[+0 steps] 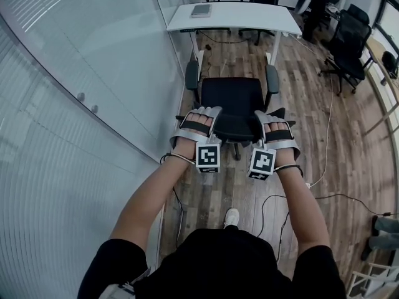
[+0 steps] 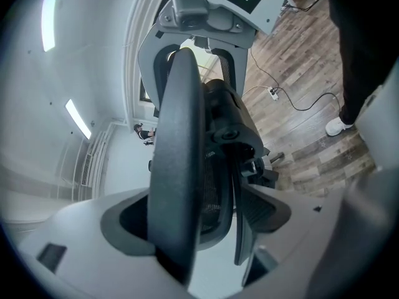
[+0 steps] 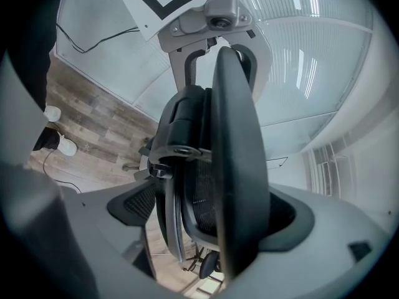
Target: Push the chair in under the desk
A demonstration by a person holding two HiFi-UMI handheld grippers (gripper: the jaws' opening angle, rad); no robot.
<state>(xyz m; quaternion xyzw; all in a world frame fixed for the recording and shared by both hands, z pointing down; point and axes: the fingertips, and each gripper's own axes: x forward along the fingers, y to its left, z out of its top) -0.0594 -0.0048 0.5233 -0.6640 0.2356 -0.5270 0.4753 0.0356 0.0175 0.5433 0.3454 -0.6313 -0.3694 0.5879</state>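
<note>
Chair [image 1: 232, 104] stands straight ahead of the person, its backrest nearest them and its seat pointing away toward the white worktop [image 1: 249, 18]. The left hand-held gripper [image 1: 201, 118] and right hand-held gripper [image 1: 274, 123] sit level on the backrest's top edge, neither nearer than the other. Each has its jaws spread wide astride the edge, seemingly loose rather than clamped. Any push therefore runs directly away, along the line from backrest to worktop. The seat is still out in front, just short of the worktop's legs. Only the head view shows that remaining gap. Only the gripper views show the backrest rim [image 2: 177, 167] standing between the jaws.
</note>
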